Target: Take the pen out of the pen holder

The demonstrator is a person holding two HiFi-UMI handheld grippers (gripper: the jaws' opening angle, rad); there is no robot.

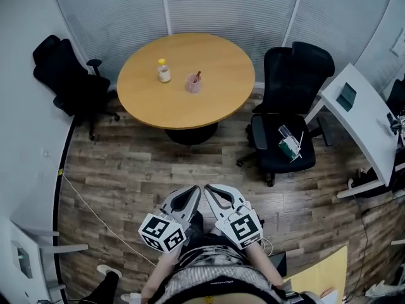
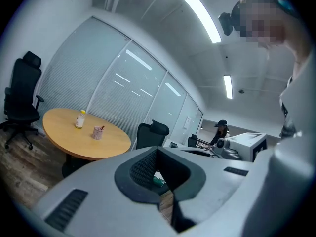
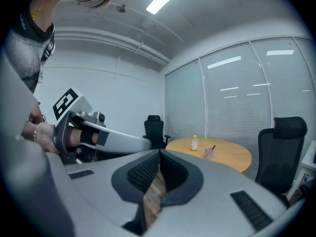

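A pink pen holder (image 1: 193,83) with a dark pen (image 1: 198,76) sticking out stands near the middle of a round wooden table (image 1: 190,109) across the room. It also shows small in the left gripper view as the pen holder (image 2: 98,133) and in the right gripper view as the pen holder (image 3: 209,153). Both grippers are held close to my body, far from the table and side by side. My left gripper (image 1: 195,190) (image 2: 157,150) is shut and empty. My right gripper (image 1: 210,189) (image 3: 159,153) is shut with nothing in it.
A small bottle with a yellow cap (image 1: 164,71) stands left of the holder. Black office chairs sit left (image 1: 69,75) and right (image 1: 288,106) of the table, the right one with items on its seat. A white desk (image 1: 364,116) runs along the right. Wooden floor lies between me and the table.
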